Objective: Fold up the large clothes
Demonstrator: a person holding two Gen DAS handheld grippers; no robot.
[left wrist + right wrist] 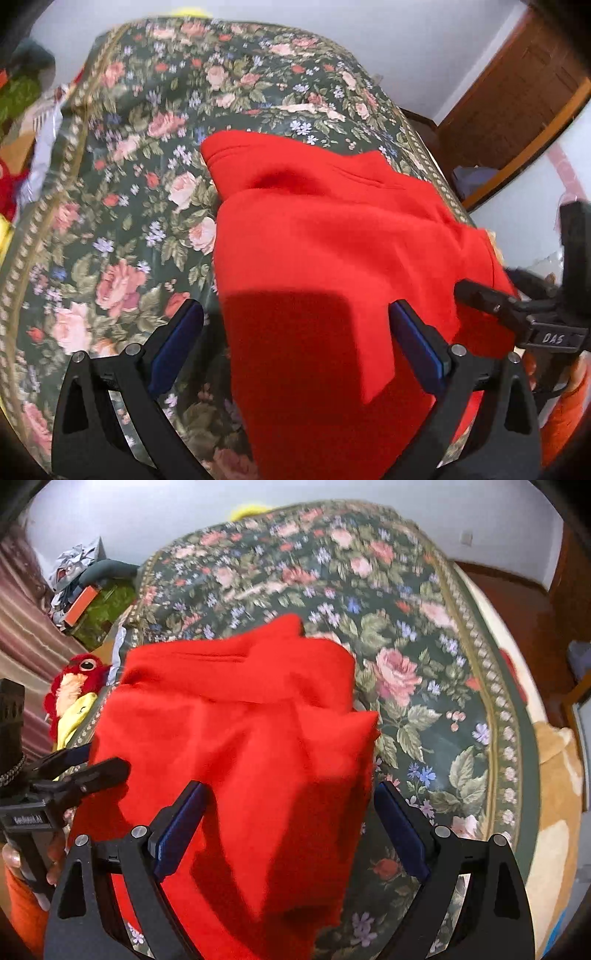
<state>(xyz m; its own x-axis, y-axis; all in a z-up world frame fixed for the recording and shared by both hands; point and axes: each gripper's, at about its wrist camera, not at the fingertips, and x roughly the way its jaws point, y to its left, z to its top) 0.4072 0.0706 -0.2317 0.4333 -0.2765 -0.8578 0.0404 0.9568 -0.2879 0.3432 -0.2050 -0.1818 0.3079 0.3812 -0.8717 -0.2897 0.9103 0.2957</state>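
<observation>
On the flowered bedspread (122,206) a partly folded red garment (332,240) is spread. Both the left tool (295,343) and right tool (291,827) are held with jaws wide apart over it, nothing gripped. A plush parrot (74,686) is shown only by the right view, a wooden door (517,110) only by the left.

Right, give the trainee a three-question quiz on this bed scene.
1. True or false: both grippers have their jaws open.
2. What does the red garment lie on? A) bare mattress B) floral bedspread C) wooden floor
3. Fill in: the stuffed toy beside the bed is a red ____.

Key:
1. True: left gripper and right gripper both stand wide.
2. B, the floral bedspread.
3. Parrot.
</observation>
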